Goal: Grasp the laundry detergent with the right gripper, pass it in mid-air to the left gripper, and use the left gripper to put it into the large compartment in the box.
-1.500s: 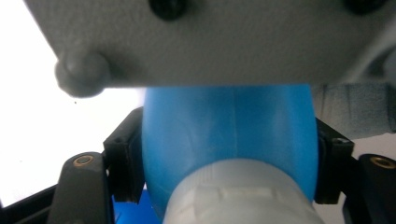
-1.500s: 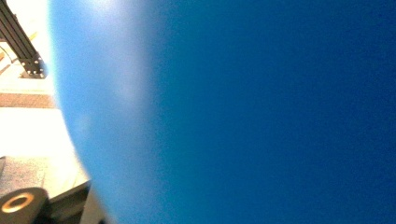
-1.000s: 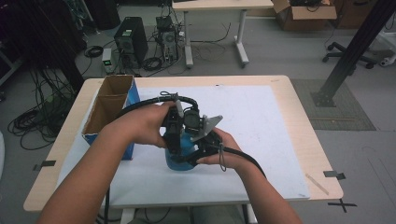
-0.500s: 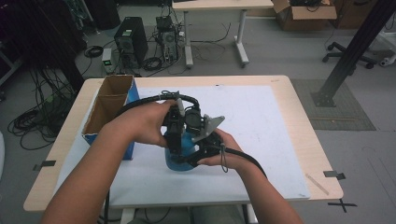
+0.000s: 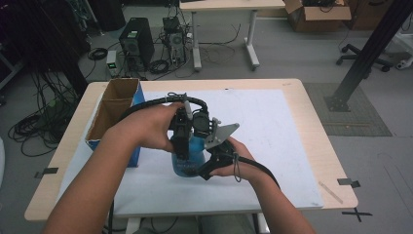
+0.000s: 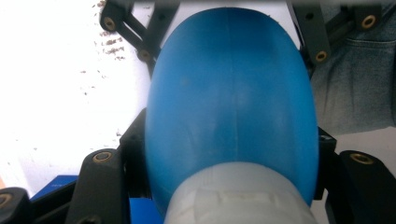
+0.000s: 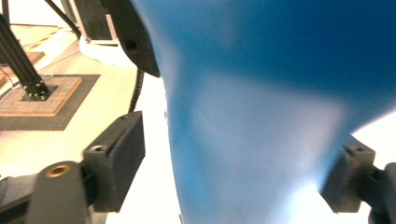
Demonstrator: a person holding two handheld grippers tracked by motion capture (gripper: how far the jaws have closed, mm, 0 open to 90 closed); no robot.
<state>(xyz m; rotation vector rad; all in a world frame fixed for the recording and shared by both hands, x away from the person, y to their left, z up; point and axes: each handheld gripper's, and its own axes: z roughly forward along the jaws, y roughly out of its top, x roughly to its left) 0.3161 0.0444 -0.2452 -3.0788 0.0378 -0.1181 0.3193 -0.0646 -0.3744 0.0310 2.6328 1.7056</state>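
Two grippers meet on one blue bottle (image 5: 189,158), which stands upright on the white mat just right of the cardboard box (image 5: 113,113). The left gripper (image 6: 229,154) clamps its body from above, while the right gripper (image 7: 233,158), whose jaws have just been opening, straddles it lower down with a gap visible at the left pad. Hands hide the bottle's top in the high view, and blur obscures the right pad's contact.

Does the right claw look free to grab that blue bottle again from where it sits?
Probably yes. The right claw has just been opening, its jaws astride the blue bottle with a gap at one pad. Nothing sits between them, and the left claw holds the bottle steady.
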